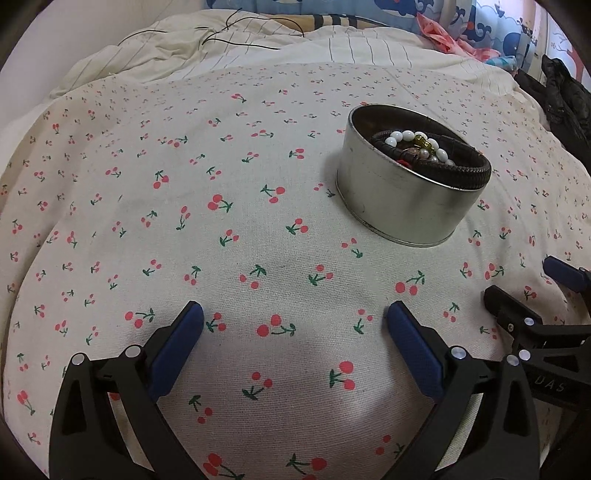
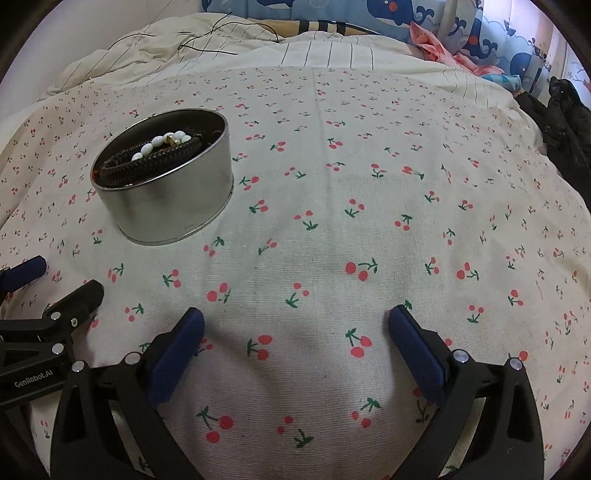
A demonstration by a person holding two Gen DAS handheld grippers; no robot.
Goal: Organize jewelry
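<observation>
Metal tin (image 1: 406, 199) beyond left gripper (image 1: 295, 321), right-forward

Cherry-print cloth (image 1: 229, 155), striped bedding (image 1: 369, 51), whale-print fabric (image 2: 406, 14).

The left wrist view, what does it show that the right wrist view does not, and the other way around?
Only the left wrist view shows a red bead and mottled brownish beads inside the tin, and the right claw at its right edge.

Only the right wrist view shows the left claw at its left edge, with the print GenRobot.AI.

Both show the round metal tin on the cherry-print cloth, holding a dark braided bracelet and a white bead bracelet. Each view's own claw is open and empty.
</observation>
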